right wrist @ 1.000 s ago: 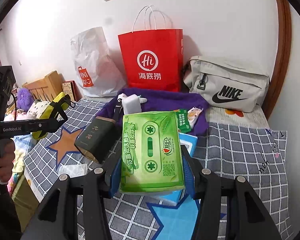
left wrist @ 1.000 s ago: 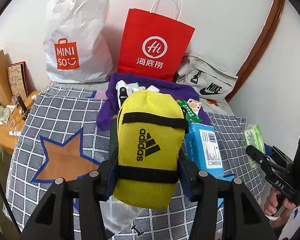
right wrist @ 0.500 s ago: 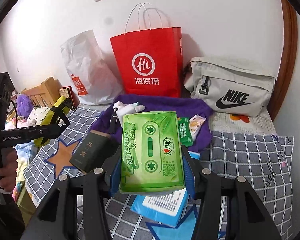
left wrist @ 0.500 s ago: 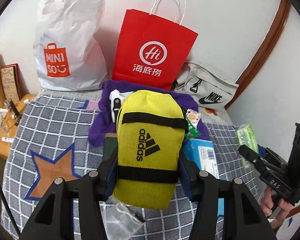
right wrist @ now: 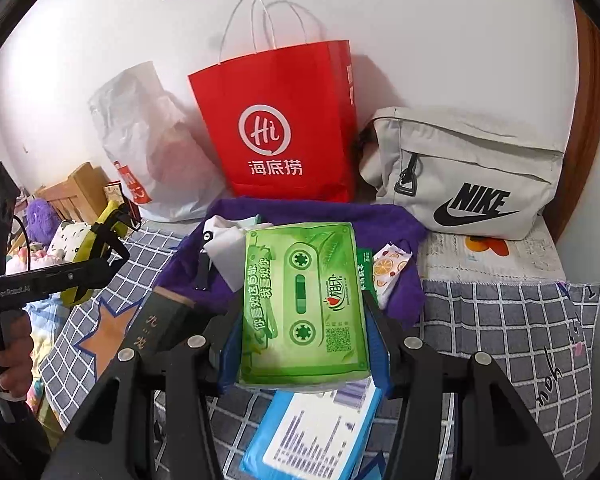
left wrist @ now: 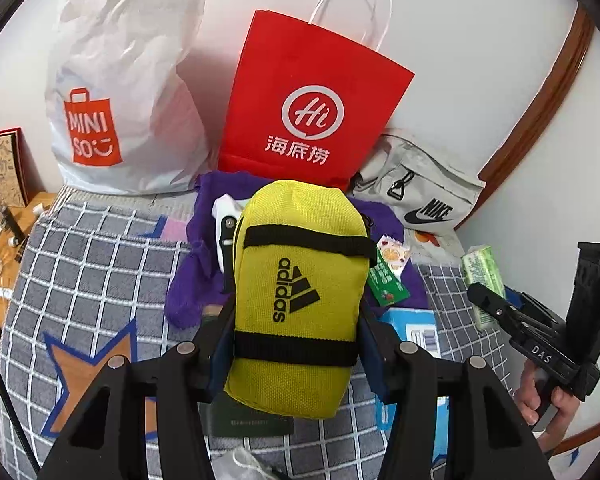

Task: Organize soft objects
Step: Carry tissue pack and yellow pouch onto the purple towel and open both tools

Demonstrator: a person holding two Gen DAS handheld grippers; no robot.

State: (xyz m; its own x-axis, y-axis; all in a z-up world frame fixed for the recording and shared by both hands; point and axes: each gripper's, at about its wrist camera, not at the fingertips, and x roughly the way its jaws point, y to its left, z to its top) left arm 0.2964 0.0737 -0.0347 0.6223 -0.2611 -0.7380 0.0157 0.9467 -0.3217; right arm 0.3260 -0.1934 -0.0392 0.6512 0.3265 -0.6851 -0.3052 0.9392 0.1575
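Observation:
My left gripper [left wrist: 296, 356] is shut on a yellow Adidas pouch [left wrist: 300, 288] and holds it above the checked bed cover. It also shows at the left of the right wrist view [right wrist: 100, 240]. My right gripper [right wrist: 302, 364] is shut on a green tissue pack [right wrist: 302, 304] with a cassette print. That pack shows at the right of the left wrist view [left wrist: 482, 280]. A purple cloth [right wrist: 396, 232] lies ahead with a white item [right wrist: 228, 256] and small snack packets [right wrist: 392, 268] on it.
A red paper bag [left wrist: 312, 116], a white Miniso bag [left wrist: 120, 92] and a grey Nike bag [right wrist: 472, 176] stand against the wall. A blue tissue pack [right wrist: 320, 432] and a dark box [right wrist: 156, 328] lie on the checked cover [right wrist: 500, 320]. A wooden side table [left wrist: 4, 216] stands at left.
Both grippers have lifted and moved forward toward the bags at the wall, each still holding its item. The bags look larger and closer now.

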